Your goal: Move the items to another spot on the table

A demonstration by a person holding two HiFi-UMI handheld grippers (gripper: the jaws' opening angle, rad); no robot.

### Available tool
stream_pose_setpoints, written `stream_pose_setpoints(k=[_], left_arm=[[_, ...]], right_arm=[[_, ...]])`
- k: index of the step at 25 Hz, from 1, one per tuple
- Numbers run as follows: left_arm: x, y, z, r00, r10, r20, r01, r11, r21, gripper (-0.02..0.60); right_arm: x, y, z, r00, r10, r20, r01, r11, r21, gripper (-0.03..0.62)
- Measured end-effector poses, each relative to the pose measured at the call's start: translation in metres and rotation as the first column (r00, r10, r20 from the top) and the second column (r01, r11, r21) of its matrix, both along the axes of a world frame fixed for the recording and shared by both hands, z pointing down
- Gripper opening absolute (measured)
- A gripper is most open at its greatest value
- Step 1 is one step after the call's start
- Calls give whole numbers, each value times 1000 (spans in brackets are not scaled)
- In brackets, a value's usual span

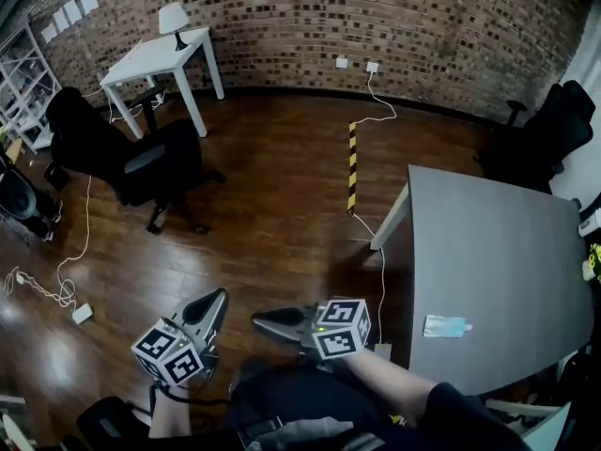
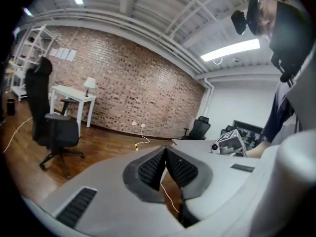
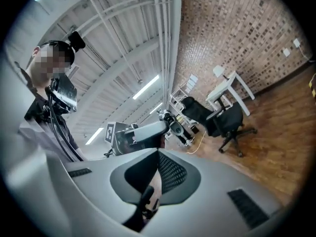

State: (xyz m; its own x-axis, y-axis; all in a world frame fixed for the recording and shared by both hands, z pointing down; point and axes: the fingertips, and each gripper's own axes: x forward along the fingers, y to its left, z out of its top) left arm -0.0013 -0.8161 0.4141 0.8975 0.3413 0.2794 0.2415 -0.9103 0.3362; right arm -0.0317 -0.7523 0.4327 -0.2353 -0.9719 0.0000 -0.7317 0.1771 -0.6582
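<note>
Grey bench (image 1: 498,242) at 3 o'clock. Clamped shut and empty: left fingers (image 1: 208,310), right fingers (image 1: 282,321). The pale blue packet (image 1: 445,326) lies on the bench near its 6 o'clock edge, long axis 9-to-3; right fingers are nearer, but point toward 9 o'clock.

Grey table (image 1: 498,252), brown brick wall (image 1: 404,17), yellow-black striped tape (image 1: 353,165), white desk (image 1: 150,59)

Open grey table (image 1: 498,252), one small packet (image 1: 445,326) near its edge
</note>
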Motion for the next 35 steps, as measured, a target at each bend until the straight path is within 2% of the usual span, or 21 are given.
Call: stream_pose_setpoints(k=[3, 6, 8, 10, 13, 16, 18, 20, 22, 26, 28, 29, 32, 33, 35], left_arm=[[58, 11, -2, 989, 150, -17, -150, 989, 10, 3], [112, 19, -1, 957, 288, -33, -288, 957, 9, 3], [137, 25, 0, 938, 346, -35, -346, 938, 6, 3], [156, 33, 1, 913, 407, -36, -407, 914, 11, 3], [187, 31, 6, 852, 524, -20, -523, 852, 38, 3], [216, 10, 16, 809, 588, 13, -586, 808, -59, 3], [230, 10, 23, 763, 646, 26, -640, 760, -113, 3], [240, 26, 30, 713, 700, 39, -692, 712, -115, 3], [244, 55, 37, 648, 760, 51, -752, 649, -110, 3], [233, 134, 46, 442, 895, 62, -888, 446, -113, 3], [227, 174, 45, 355, 932, 72, -926, 361, -112, 3], [222, 194, 44, 314, 946, 78, -941, 321, -108, 3], [198, 253, 46, 195, 976, 96, -977, 203, -73, 3], [188, 271, 47, 164, 981, 105, -983, 171, -61, 3], [170, 301, 47, 114, 985, 127, -992, 121, -45, 3]], right_arm=[[51, 4, -3, 986, 167, -15, -166, 986, 16, -20], [101, 15, -1, 945, 324, -46, -324, 946, 0, -20], [126, 29, 3, 913, 403, -64, -405, 914, -19, -20], [147, 47, 9, 866, 496, -61, -499, 866, -45, -20], [174, 57, 16, 775, 632, -7, -631, 772, -83, -20], [192, 35, 15, 717, 697, -25, -695, 710, -113, -20], [200, 33, 12, 659, 750, -55, -750, 649, -128, -20], [208, 48, 11, 594, 803, -57, -801, 583, -136, -20], [206, 74, 15, 509, 859, -54, -855, 497, -151, -20], [175, 141, 31, 244, 969, -43, -955, 232, -184, -20], [158, 175, 35, 126, 991, -40, -976, 117, -184, -20], [150, 191, 36, 76, 996, -39, -981, 68, -181, -20], [119, 241, 45, -53, 999, -11, -982, -54, -180, -20], [107, 254, 50, -88, 996, 6, -979, -86, -186, -20], [84, 274, 59, -140, 990, 26, -971, -132, -199, -20]])
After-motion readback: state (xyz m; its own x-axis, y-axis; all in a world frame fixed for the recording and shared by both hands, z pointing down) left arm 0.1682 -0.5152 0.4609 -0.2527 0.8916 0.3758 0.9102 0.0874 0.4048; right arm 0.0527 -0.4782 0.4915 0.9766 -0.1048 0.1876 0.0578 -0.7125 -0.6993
